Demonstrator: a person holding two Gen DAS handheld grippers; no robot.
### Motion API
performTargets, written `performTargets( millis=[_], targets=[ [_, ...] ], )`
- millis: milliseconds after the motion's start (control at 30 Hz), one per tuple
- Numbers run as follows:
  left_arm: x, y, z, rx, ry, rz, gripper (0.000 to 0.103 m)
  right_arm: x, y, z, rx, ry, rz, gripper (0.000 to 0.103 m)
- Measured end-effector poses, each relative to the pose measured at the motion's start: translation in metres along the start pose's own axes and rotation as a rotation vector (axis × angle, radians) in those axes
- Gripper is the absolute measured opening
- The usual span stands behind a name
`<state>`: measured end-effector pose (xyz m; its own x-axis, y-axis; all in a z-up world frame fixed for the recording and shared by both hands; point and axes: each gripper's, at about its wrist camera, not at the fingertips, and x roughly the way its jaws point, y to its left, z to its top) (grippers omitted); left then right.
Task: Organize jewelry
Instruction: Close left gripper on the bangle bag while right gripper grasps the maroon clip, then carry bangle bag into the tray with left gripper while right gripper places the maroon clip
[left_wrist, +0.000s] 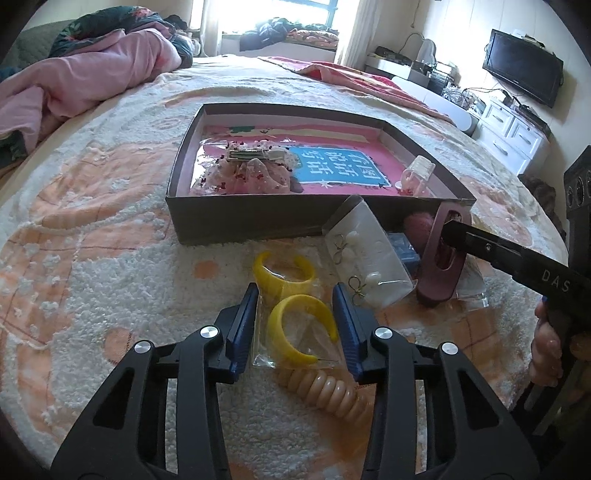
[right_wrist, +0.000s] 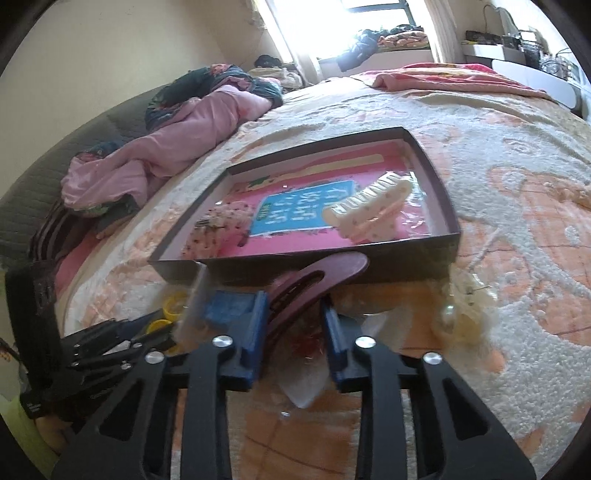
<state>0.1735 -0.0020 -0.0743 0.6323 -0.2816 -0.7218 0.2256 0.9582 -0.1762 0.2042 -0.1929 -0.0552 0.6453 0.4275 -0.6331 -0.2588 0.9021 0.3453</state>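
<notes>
Grippers working a pile of jewelry in front of the box (left_wrist: 207, 218) on a bedspread (left_wrist: 92, 266).
Left gripper (left_wrist: 295, 325): jaws open, straddling bagged yellow hoops (left_wrist: 301, 321); closing may catch only slippery film, so the bag (left_wrist: 295, 350) slides out. Right gripper (right_wrist: 293, 328): jaws open around the mauve clip (right_wrist: 314, 284), which stands tilted against the box wall; grip unconfirmed. Lifting could snag the earring bag (left_wrist: 365, 254) beside it or topple the clip.
</notes>
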Motion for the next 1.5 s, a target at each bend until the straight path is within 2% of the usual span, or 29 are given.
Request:
performTargets(
  millis=[333,567,700,1100,1500],
  targets=[
    [-0.012,0.004,0.004,-0.010,-0.044,-0.007,0.027,-0.014,0.004,-0.004,-0.002,-0.012,0.063,0.010],
    [-0.027,0.006,0.005,-0.025,-0.086,-0.016,0.024,-0.028,0.002,-0.004,0.007,-0.025,0.098,0.009],
    [-0.034,0.005,0.007,-0.024,-0.114,-0.012,0.024,-0.040,-0.001,0.000,0.015,-0.061,0.100,0.009],
    [-0.044,-0.014,0.025,0.013,-0.158,-0.039,0.024,-0.072,-0.023,0.019,0.030,-0.155,0.027,0.009],
    [-0.029,-0.035,0.054,0.063,-0.178,-0.050,0.024,-0.073,-0.040,0.036,0.036,-0.191,-0.033,0.009]
  ],
)
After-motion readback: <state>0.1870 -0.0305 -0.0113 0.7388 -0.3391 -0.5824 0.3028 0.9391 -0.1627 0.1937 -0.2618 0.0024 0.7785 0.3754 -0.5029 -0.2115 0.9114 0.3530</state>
